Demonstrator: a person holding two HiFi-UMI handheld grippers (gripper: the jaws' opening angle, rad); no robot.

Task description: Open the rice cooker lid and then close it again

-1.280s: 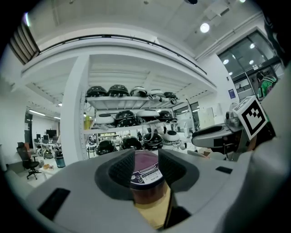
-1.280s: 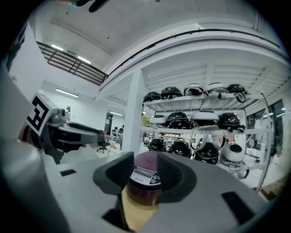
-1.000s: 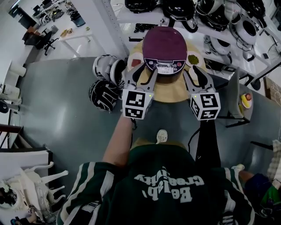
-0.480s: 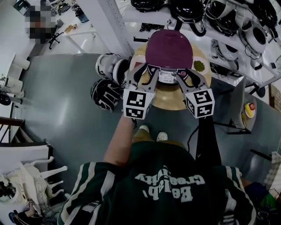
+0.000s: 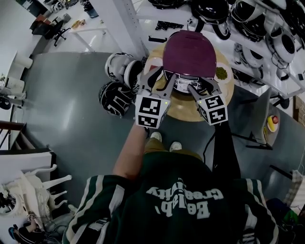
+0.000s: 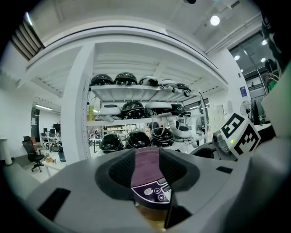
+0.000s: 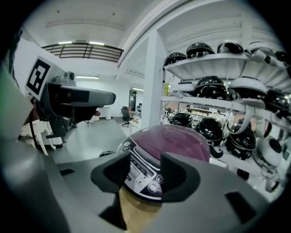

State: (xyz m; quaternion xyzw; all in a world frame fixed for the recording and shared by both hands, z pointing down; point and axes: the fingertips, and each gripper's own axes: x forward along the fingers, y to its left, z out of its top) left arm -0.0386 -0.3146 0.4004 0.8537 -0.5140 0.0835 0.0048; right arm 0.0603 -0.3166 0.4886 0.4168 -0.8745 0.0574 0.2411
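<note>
Rice cooker (image 5: 189, 52) closed; left gripper (image 5: 159, 77) fingers spread; right gripper (image 5: 200, 86) fingers just opening, empty.

One cooker (image 5: 189, 55) stands on one table (image 5: 178, 107), with one dish (image 5: 221, 72) beside it. On the floor are two white helmets (image 5: 116, 66) and one black helmet (image 5: 113, 98), three in all. The shelf helmets (image 5: 212, 9) overlap and run out of view, so they cannot be counted. There are two shoes (image 5: 156, 137) and one white chair (image 5: 43, 183).
</note>
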